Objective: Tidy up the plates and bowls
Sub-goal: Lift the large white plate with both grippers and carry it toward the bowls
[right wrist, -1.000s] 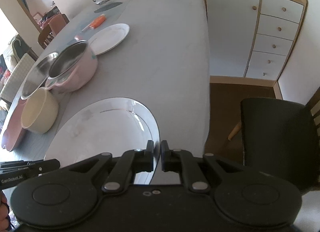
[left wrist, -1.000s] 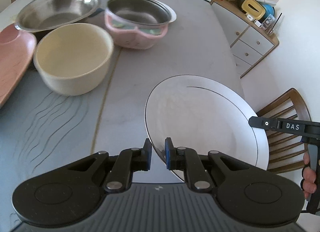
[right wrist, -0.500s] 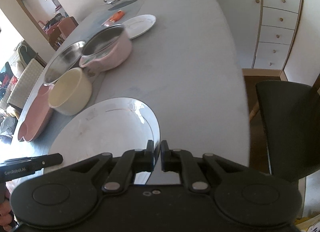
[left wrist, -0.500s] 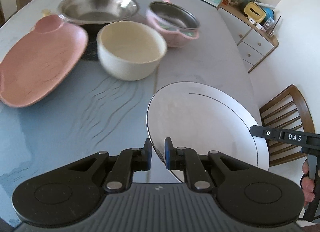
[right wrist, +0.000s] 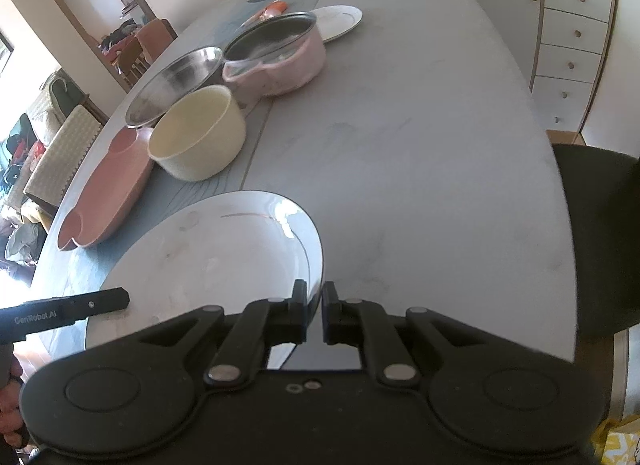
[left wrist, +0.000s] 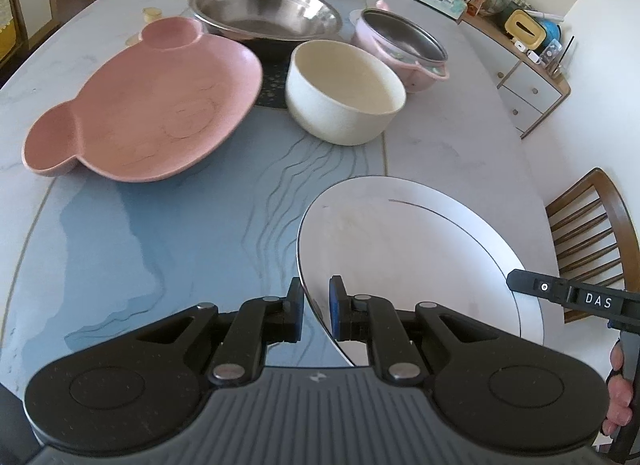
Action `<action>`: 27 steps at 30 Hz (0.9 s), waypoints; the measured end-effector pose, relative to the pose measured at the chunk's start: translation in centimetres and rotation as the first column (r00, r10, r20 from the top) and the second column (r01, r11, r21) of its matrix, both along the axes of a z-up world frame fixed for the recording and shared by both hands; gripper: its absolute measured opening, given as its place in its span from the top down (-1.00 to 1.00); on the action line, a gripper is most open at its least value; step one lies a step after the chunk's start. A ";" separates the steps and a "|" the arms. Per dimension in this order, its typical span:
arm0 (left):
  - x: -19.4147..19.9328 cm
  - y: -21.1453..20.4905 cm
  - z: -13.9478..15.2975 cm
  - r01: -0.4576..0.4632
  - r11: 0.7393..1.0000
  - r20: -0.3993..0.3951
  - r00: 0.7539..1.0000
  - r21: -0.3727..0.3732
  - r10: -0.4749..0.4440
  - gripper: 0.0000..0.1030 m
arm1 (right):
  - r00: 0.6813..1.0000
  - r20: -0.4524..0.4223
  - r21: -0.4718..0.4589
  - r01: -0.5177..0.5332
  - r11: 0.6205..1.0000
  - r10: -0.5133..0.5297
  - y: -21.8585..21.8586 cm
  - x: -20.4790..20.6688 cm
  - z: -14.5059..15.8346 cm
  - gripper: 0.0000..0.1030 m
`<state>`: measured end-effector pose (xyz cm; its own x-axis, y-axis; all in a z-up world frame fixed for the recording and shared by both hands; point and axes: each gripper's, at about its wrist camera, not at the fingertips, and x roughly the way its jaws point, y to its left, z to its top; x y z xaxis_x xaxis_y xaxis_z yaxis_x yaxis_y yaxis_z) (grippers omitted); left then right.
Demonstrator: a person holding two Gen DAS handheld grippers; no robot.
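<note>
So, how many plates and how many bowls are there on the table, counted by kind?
Plates: 3 – big white plate held by both grippers, small white plate, pink bear-shaped plate.
Bowls: 3 – cream bowl, steel bowl, pink bowl with steel lining.
Total: 6

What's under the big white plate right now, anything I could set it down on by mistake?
The white plate is gripped at opposite rims by the left gripper and right gripper. Around it, only bare table shows; directly beneath is covered.
</note>
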<state>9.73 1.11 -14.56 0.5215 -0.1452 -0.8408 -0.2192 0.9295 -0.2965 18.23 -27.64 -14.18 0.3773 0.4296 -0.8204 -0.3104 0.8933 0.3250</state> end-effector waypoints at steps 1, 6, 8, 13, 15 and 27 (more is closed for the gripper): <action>-0.2 0.3 0.0 0.000 1.000 0.002 1.000 0.003 0.000 0.77 | 1.000 -0.001 0.002 0.000 1.000 0.000 0.1 -0.2 0.0 0.85; -0.9 1.5 0.1 -0.015 1.000 0.005 1.000 0.014 0.015 0.77 | 1.000 0.011 -0.001 -0.010 1.000 0.010 1.5 -1.1 0.0 0.84; -1.1 2.0 0.0 -0.019 1.000 0.006 1.000 0.014 0.019 0.77 | 1.000 0.011 0.001 -0.013 1.000 0.013 2.0 -1.3 -0.1 0.84; -1.5 2.3 0.0 -0.017 1.000 0.008 1.000 0.014 0.017 0.77 | 1.000 0.017 -0.006 -0.014 1.000 0.014 2.5 -1.7 0.0 0.84; -1.3 2.1 -0.1 -0.008 1.000 0.010 1.000 0.016 0.008 0.77 | 1.000 0.014 -0.008 -0.006 1.000 0.006 2.4 -1.7 0.0 0.84; 0.1 -1.8 -1.1 0.150 0.989 -0.006 0.989 0.013 -0.150 0.77 | 0.997 -0.015 -0.033 0.073 0.997 -0.073 -1.7 -2.2 -0.7 0.85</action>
<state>9.82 -0.70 -15.69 0.4904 -0.2099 -0.8458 -0.0786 0.9560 -0.2828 16.01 -29.39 -14.88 0.3932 0.3744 -0.8398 -0.2389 0.9236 0.3000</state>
